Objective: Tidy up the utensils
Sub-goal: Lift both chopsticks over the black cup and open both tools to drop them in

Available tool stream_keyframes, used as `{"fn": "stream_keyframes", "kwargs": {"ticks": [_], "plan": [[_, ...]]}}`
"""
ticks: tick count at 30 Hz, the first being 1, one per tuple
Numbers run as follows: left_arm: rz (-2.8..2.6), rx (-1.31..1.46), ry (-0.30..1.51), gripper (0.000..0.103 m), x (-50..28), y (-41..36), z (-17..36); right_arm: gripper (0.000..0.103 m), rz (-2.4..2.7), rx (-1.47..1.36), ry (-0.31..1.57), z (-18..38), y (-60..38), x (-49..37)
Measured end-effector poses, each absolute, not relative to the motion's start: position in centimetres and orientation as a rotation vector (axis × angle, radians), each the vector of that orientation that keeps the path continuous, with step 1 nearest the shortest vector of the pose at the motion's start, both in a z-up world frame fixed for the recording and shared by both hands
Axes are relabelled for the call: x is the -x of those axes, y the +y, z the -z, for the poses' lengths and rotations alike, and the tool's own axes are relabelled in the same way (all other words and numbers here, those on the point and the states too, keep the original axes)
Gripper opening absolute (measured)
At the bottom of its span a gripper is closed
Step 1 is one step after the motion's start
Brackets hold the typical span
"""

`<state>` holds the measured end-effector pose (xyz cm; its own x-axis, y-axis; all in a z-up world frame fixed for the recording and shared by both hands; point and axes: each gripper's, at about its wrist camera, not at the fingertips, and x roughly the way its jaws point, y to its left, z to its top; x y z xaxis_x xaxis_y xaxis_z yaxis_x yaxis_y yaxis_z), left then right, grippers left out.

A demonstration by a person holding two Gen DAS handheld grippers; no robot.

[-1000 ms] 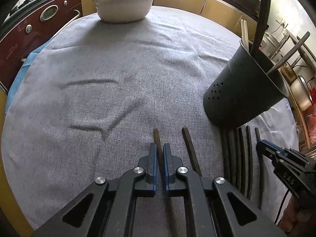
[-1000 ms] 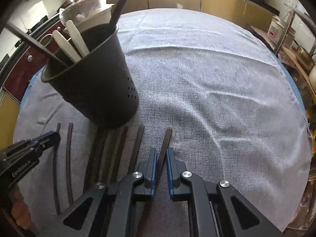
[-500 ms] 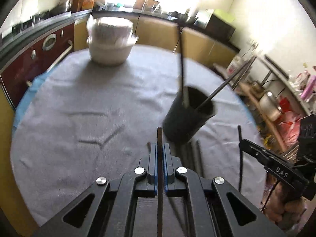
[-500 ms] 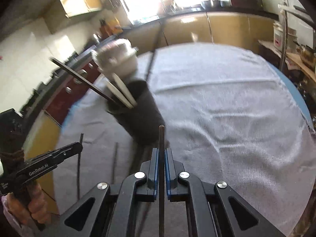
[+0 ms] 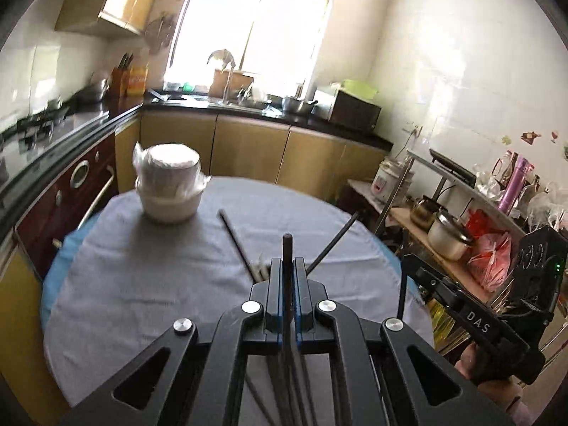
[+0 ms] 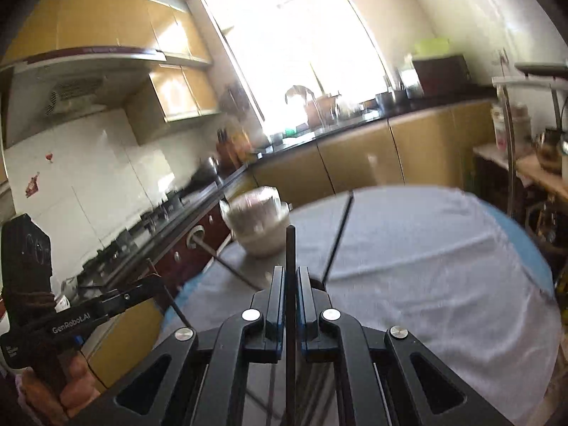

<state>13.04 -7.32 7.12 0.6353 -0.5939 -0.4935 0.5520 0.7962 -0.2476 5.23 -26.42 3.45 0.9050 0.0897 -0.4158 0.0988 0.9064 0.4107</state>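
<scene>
While both tools are raised above the round table draped in grey cloth (image 5: 142, 284), the left gripper (image 5: 288, 266) clamps a dark brown chopstick (image 5: 287, 248) upright between narrow fingers. The right gripper (image 6: 290, 273) pinches a second dark slim chopstick (image 6: 290, 248) likewise. Beyond, a white stack of wrapped bowls (image 5: 168, 188) stands near the far edge.
</scene>
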Motion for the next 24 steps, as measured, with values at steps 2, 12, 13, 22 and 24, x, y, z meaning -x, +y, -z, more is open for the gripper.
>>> {"fn": "stream_keyframes", "kwargs": {"ticks": [2,12,13,22,24], "plan": [[0.656,0.067,0.578,0.005,-13.5,-7.8,-8.1,0.006,0.012,-0.427,0.42,-4.5,-26.5,-6.0],[0.669,0.032,0.465,0.005,-15.5,-9.7,-14.3,0.006,0.059,-0.384,0.253,-8.8,-27.4,-11.3],[0.667,0.034,0.455,0.005,-15.8,-9.8,-14.8,0.006,0.068,-0.379,0.237,-9.1,-27.3,-11.9],[0.604,0.066,0.44,0.005,-18.6,-10.7,-13.9,0.006,0.193,-0.338,0.156,-8.4,-26.9,-17.6],[0.597,0.064,0.461,0.005,-19.1,-10.8,-13.0,0.006,0.219,-0.337,0.156,-7.8,-27.0,-18.8]]}}
